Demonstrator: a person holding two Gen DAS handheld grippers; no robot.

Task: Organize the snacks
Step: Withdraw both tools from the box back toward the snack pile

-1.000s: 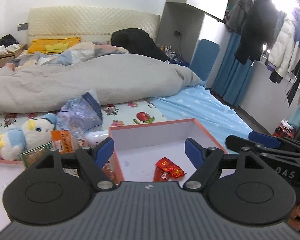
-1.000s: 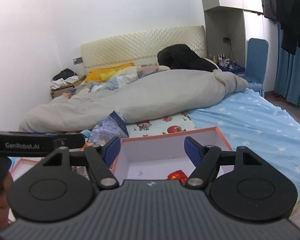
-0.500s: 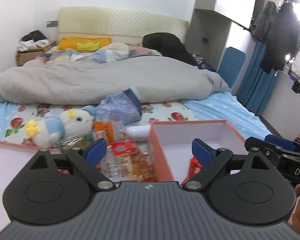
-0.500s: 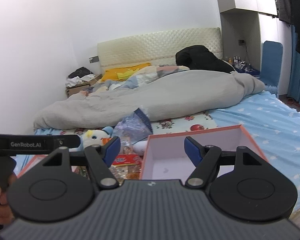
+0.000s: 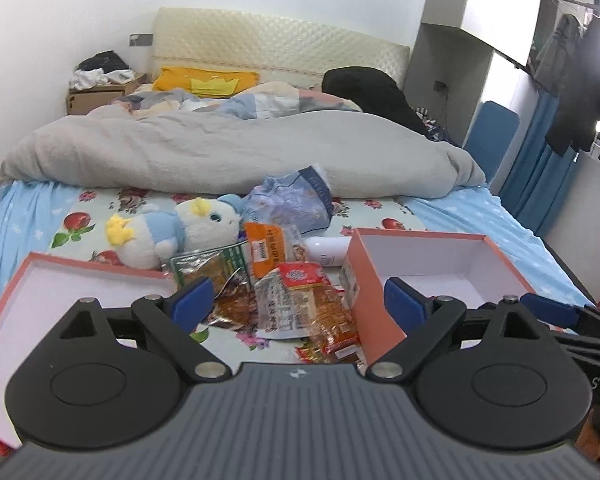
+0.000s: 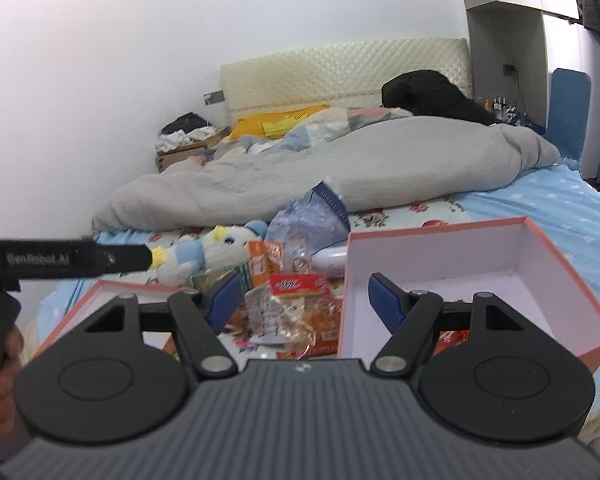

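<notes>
A pile of snack packets [image 5: 296, 304] lies on the bed between two pink boxes, and shows in the right wrist view [image 6: 296, 312] too. The right pink box [image 5: 428, 256] [image 6: 460, 252] holds a red packet [image 6: 452, 338] at its near side. The left pink box [image 5: 32, 292] [image 6: 80, 304] has a white inside. My left gripper [image 5: 298, 300] is open and empty above the pile. My right gripper [image 6: 300, 300] is open and empty, over the pile and the right box's left wall.
A plush duck [image 5: 172, 228], a bluish plastic bag [image 5: 292, 204] and a white bottle [image 5: 324, 250] lie behind the pile. A grey duvet [image 5: 228, 156] covers the far bed. Clothes hang at the right [image 5: 584, 92]. The left gripper's body crosses the right wrist view [image 6: 60, 260].
Both grippers swung left, from over the right box to over the snack pile. The left pink box came into view. Both stayed open.
</notes>
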